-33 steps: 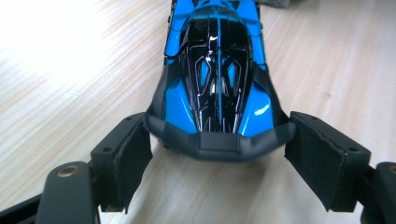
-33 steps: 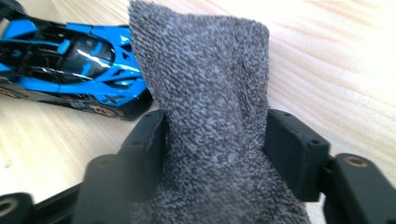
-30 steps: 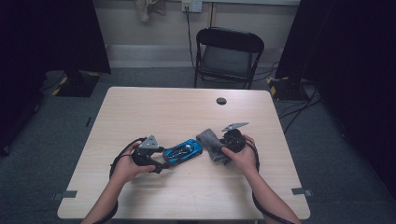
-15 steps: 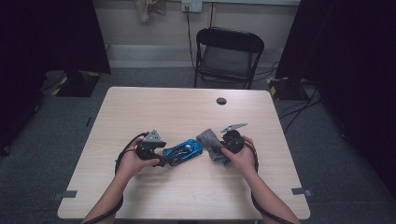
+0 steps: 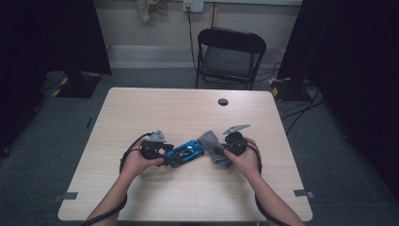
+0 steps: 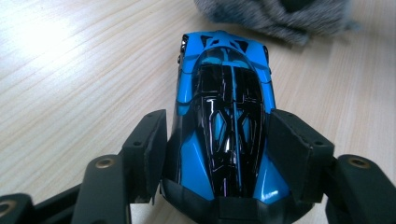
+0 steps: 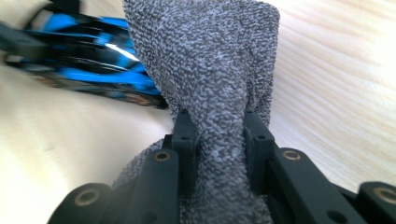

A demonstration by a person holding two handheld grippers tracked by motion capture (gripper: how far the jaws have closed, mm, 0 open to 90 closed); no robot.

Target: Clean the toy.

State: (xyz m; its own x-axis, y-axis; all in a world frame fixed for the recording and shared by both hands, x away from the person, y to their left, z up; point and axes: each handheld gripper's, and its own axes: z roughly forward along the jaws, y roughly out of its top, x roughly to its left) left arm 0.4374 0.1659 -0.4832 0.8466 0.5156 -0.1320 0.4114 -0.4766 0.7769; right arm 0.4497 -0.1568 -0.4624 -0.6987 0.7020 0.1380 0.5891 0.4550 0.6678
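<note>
Blue toy car lying nose-first toward grey cloth, tail being clenched by left tool, closing just now, right tool pinching cloth.

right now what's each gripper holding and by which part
The left gripper clamps the blue toy car across its sides at one end. The right gripper pinches a bunched fold of the grey cloth.

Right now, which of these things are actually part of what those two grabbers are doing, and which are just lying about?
In use:
- blue toy car, clamped between the left gripper jaws
- grey knitted cloth, pinched by the right gripper

Lying about:
- small dark round thing near the table's far edge
- black folding chair behind the table
</note>
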